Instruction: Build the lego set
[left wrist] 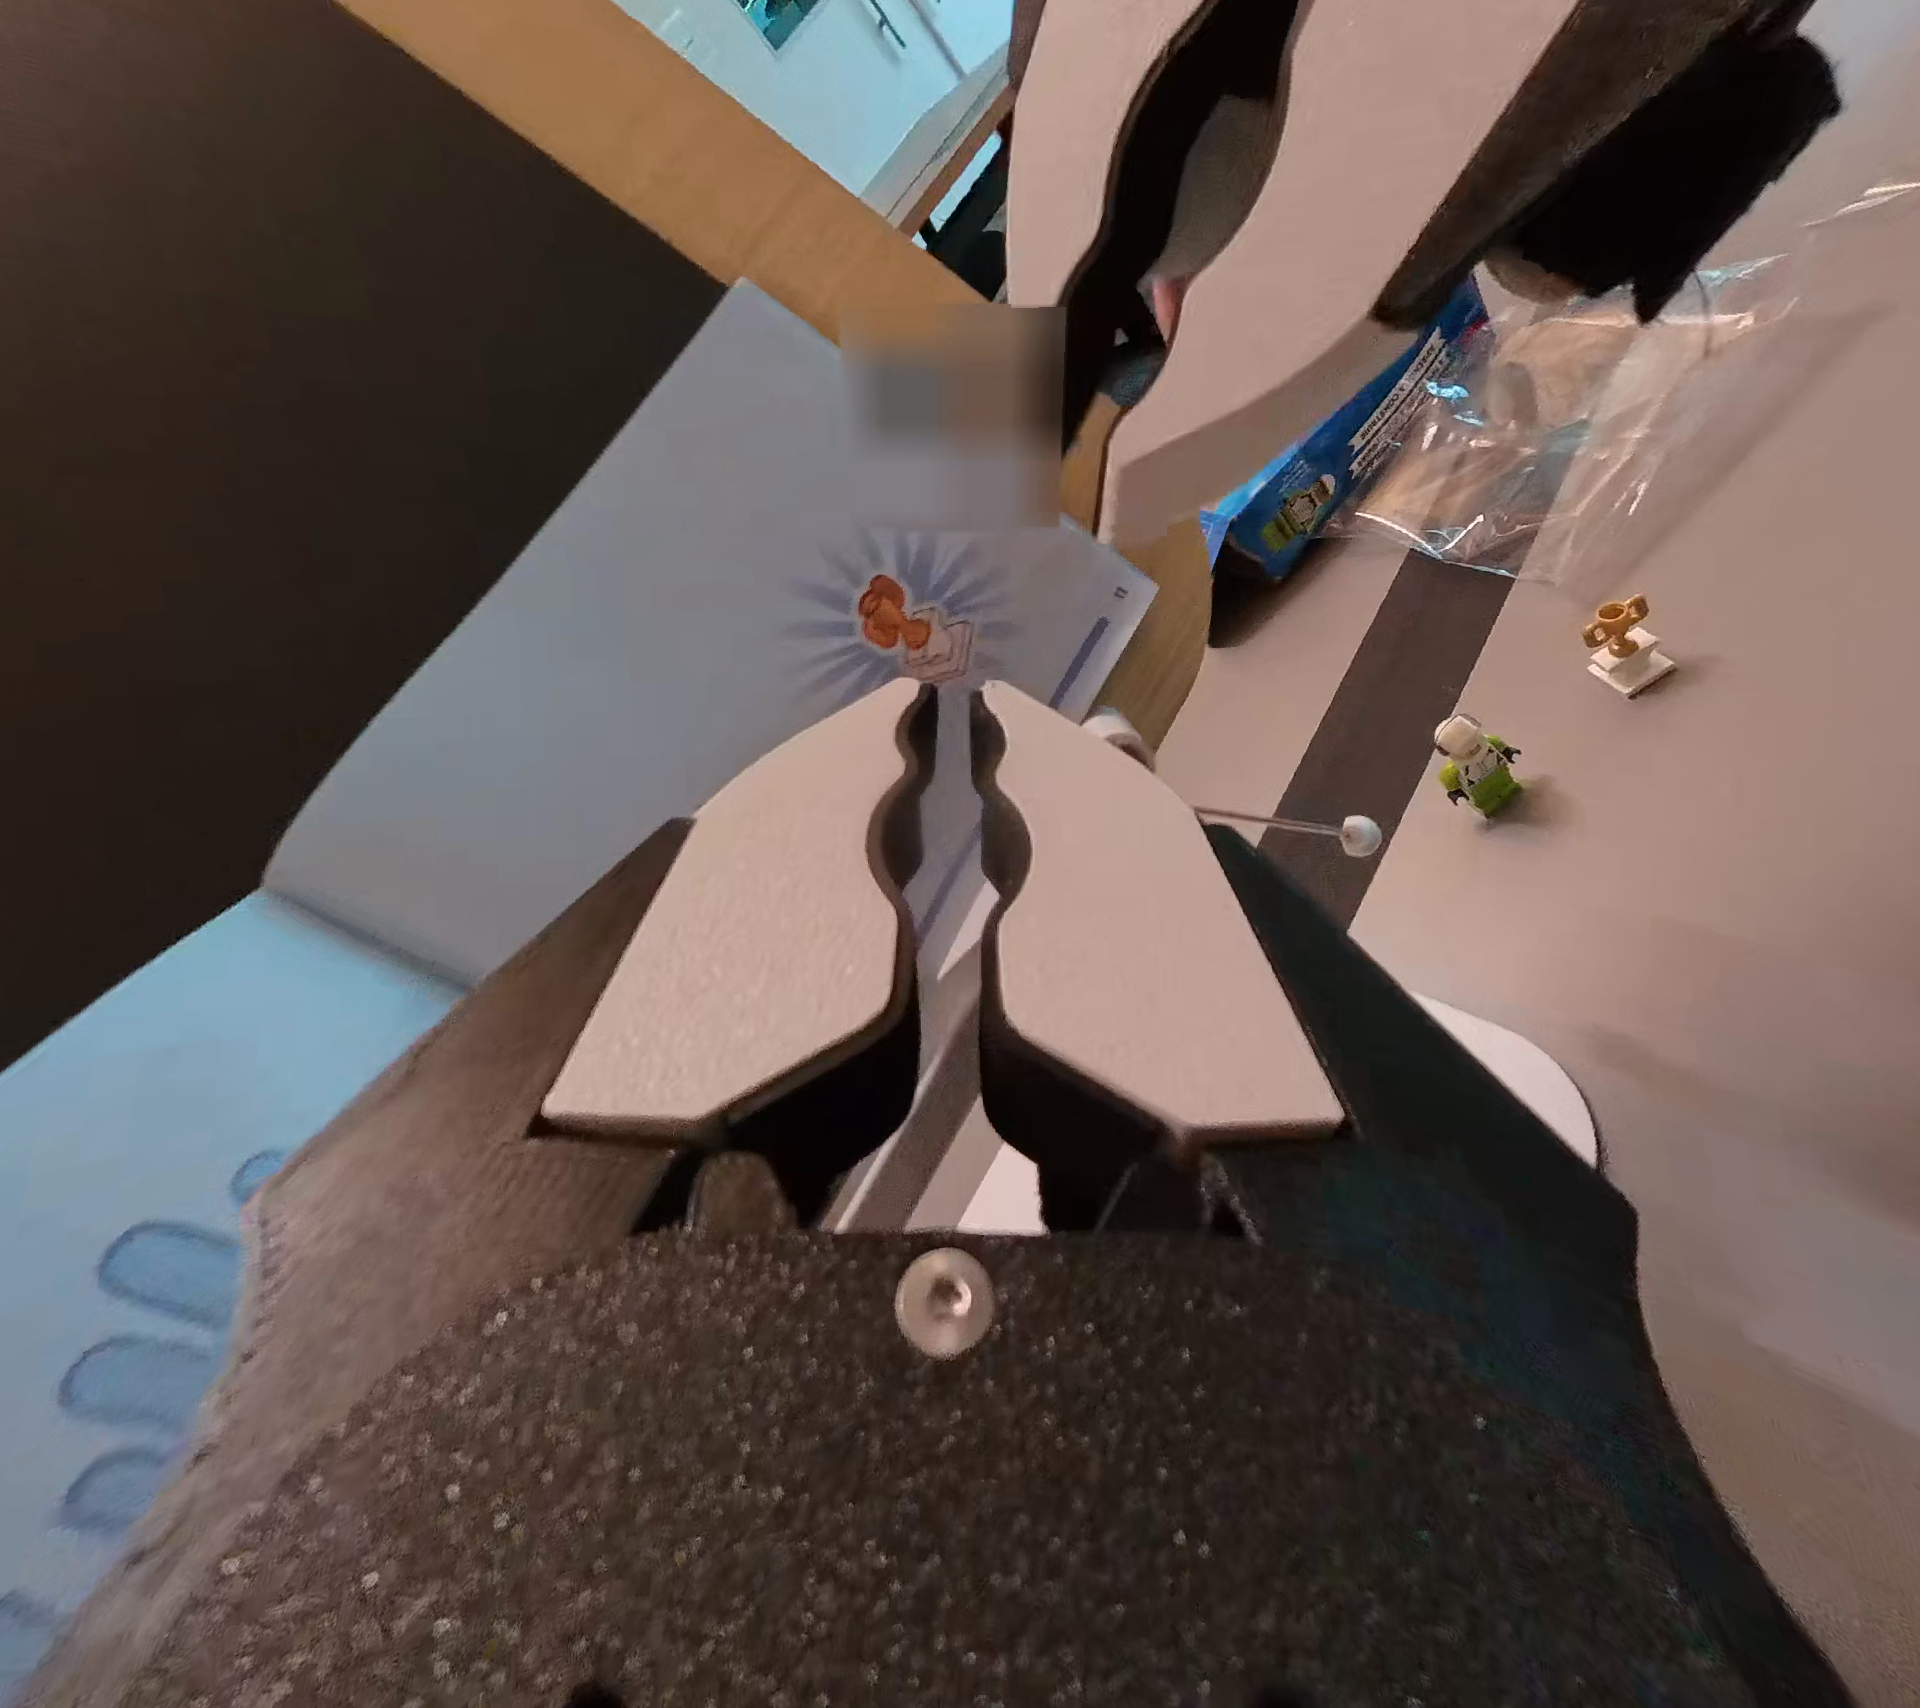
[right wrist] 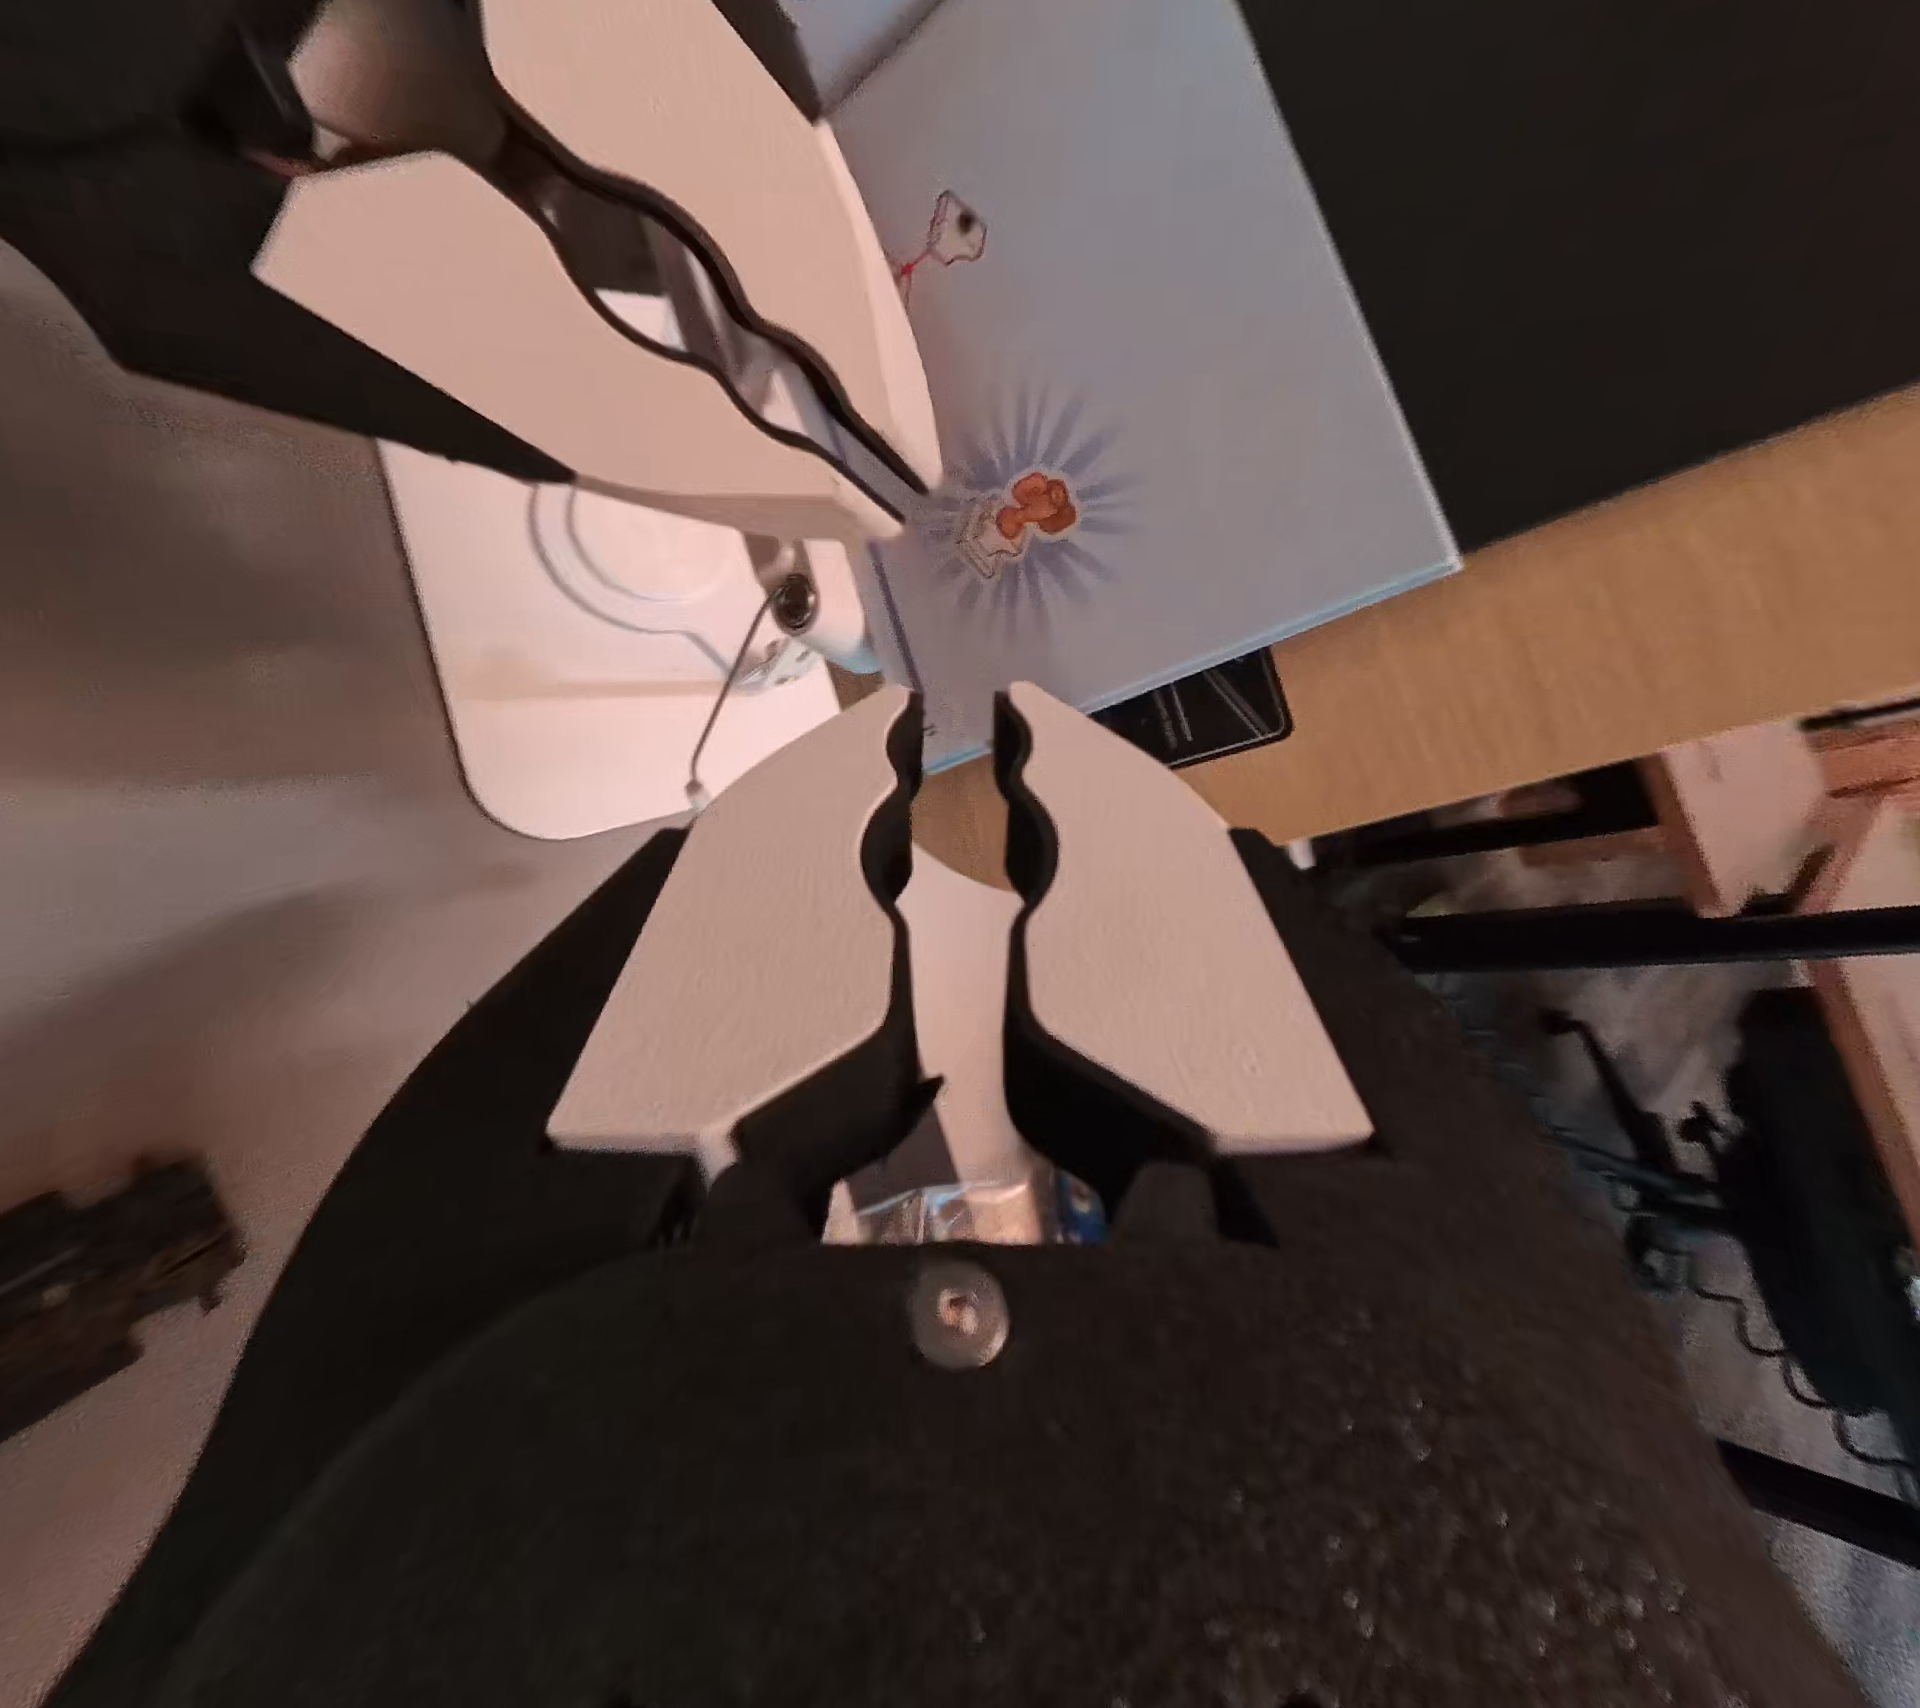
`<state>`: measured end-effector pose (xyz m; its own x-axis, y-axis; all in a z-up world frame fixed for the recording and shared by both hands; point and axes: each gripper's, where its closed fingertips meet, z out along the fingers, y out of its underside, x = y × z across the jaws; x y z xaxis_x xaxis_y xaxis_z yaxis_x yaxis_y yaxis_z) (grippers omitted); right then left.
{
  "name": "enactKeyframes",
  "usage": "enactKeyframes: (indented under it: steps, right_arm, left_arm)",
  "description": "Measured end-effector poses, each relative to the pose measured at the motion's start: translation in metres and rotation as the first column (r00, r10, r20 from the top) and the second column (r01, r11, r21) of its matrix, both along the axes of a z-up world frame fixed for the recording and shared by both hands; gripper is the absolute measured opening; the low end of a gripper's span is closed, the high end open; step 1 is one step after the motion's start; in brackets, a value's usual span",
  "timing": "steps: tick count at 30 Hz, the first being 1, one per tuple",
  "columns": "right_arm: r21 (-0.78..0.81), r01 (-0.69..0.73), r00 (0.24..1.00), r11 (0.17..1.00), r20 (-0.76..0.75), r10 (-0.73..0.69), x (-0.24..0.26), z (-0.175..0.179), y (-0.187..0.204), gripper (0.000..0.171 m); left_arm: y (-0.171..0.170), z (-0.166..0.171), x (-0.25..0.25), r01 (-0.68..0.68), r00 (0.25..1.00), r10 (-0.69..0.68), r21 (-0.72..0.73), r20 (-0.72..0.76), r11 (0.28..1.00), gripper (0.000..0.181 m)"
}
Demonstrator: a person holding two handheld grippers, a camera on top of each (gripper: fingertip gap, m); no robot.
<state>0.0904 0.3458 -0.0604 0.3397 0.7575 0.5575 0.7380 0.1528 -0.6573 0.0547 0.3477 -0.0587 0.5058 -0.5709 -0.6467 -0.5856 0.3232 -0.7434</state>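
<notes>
Both grippers on the instruction booklet

L gripper (left wrist: 951, 702) pinches booklet (left wrist: 644, 619) page edge, likely to turn it; R gripper (right wrist: 956, 708) slightly open, empty, at its corner. Minifigure (left wrist: 1477, 767), trophy (left wrist: 1626, 642) built, on table (left wrist: 1714, 931).

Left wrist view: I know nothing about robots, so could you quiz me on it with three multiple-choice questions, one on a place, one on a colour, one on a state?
1. Where does the small gold trophy stand?
A. On the booklet
B. On the grey table, near the little figure
C. Inside the plastic bag

2. What colour is the little figure's body?
A. Red
B. Lime green
C. Black

3. What is the left gripper doing?
A. Gaping wide open
B. Pinching the booklet
C. Holding the trophy

Answers: B, the trophy sits on bare table; B, its torso and legs are lime green; B, its tips close on a page of the booklet.
</notes>
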Motion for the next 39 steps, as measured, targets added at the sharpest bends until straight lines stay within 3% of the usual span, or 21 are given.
enactKeyframes:
  steps: [3, 6, 10, 12, 15, 17, 20, 23, 24, 26, 27, 36, 39]
  right_arm:
    - [0.214, 0.028, 0.999, 0.976, -0.052, -0.017, -0.001, 0.029, 0.008, 0.017]
    - [0.456, 0.019, 0.999, 0.89, 0.024, -0.034, -0.008, 0.053, 0.017, 0.024]
    - [0.515, 0.031, 0.983, 0.856, 0.138, -0.119, -0.021, 0.032, 0.034, 0.05]
    - [0.536, 0.045, 0.985, 0.843, 0.118, -0.127, -0.026, 0.027, 0.036, 0.039]
    - [0.543, 0.066, 0.982, 0.837, 0.114, -0.151, -0.029, 0.017, 0.036, 0.002]
    - [0.564, 0.07, 0.978, 0.823, 0.123, -0.168, -0.03, 0.014, 0.035, 0.0]
    - [0.471, 0.105, 0.982, 0.876, 0.091, -0.166, -0.031, 0.012, 0.031, 0.0]
    - [0.52, 0.106, 0.98, 0.848, 0.089, -0.177, -0.029, 0.03, 0.029, 0.0]
    - [0.521, 0.111, 0.978, 0.846, 0.092, -0.185, -0.03, 0.035, 0.03, 0.01]
    - [0.467, 0.16, 0.968, 0.869, 0.099, -0.231, -0.028, 0.035, 0.037, 0.06]
    - [0.44, 0.175, 0.965, 0.881, 0.101, -0.242, -0.027, 0.032, 0.039, 0.069]
    - [0.351, 0.161, 0.975, 0.922, 0.092, -0.204, -0.037, 0.004, 0.032, 0.001]
    - [0.28, 0.175, 0.981, 0.944, 0.034, -0.192, -0.038, 0.005, 0.029, 0.0]
  left_arm:
    - [-0.004, 0.006, -0.015, -0.024, 1.0, 0.024, -0.01, 0.02, 1.0, 0.008]
    - [-0.006, 0.012, -0.032, -0.059, 0.997, 0.059, -0.006, 0.042, 0.998, 0.008]
    - [-0.001, 0.014, -0.058, -0.119, 0.99, 0.12, -0.018, 0.069, 0.993, 0.007]
    - [0.0, 0.014, -0.069, -0.133, 0.988, 0.134, -0.021, 0.08, 0.991, 0.007]
    - [0.003, 0.011, -0.082, -0.146, 0.986, 0.148, -0.022, 0.077, 0.989, 0.007]
    - [0.004, 0.01, -0.088, -0.151, 0.985, 0.152, -0.022, 0.077, 0.988, 0.007]
    - [0.005, 0.011, -0.093, -0.154, 0.984, 0.155, -0.022, 0.09, 0.988, 0.007]
    - [0.005, 0.011, -0.094, -0.15, 0.984, 0.151, -0.018, 0.097, 0.989, 0.007]
    - [0.005, 0.011, -0.093, -0.15, 0.984, 0.15, -0.015, 0.099, 0.989, 0.007]
    - [0.006, 0.011, -0.092, -0.146, 0.983, 0.147, -0.019, 0.105, 0.989, 0.007]
    - [0.006, 0.011, -0.092, -0.146, 0.983, 0.148, -0.02, 0.108, 0.989, 0.007]
    - [0.008, 0.006, -0.094, -0.14, 0.985, 0.142, -0.025, 0.094, 0.99, 0.007]
    - [0.008, 0.005, -0.095, -0.142, 0.985, 0.144, -0.028, 0.095, 0.989, 0.007]
